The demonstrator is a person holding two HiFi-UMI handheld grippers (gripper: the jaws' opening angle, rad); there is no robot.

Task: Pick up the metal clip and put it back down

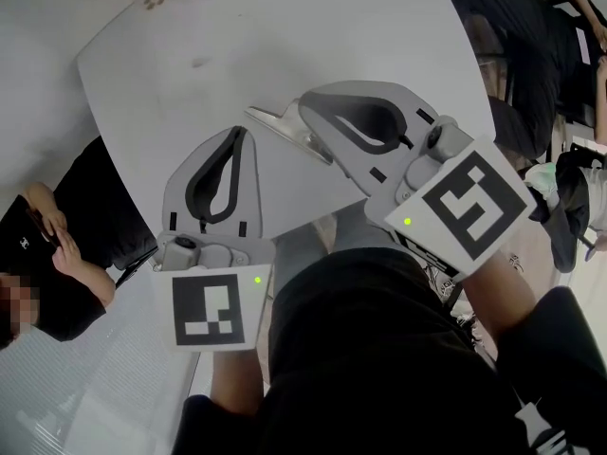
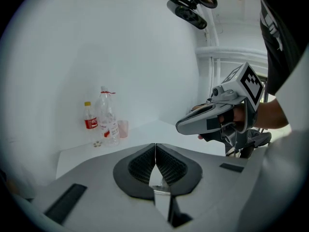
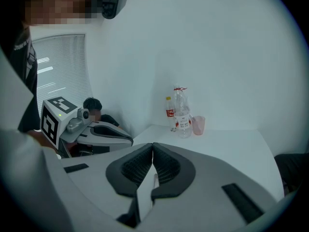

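Left tongs (image 2: 155,145) and right tongs (image 3: 153,144) both squeezed fully closed.

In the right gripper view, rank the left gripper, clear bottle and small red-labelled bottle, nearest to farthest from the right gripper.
1. left gripper, close by at the left.
2. clear bottle, far ahead, near centre.
3. small red-labelled bottle, just behind it, on its left.

White wall (image 3: 217,42) all round, light soft and even. Window with white slat blinds (image 3: 53,66) at 9 o'clock in right gripper view, bright behind. White table (image 1: 285,55) with rounded corner in head view centre. Pale floor (image 1: 38,83) at 10 o'clock. Seated person in black (image 1: 57,245) at 8 o'clock, just beside table edge. Clear bottle (image 3: 182,112), small red-label bottle (image 3: 170,113) and pink cup (image 3: 198,125) at table far end, near wall.
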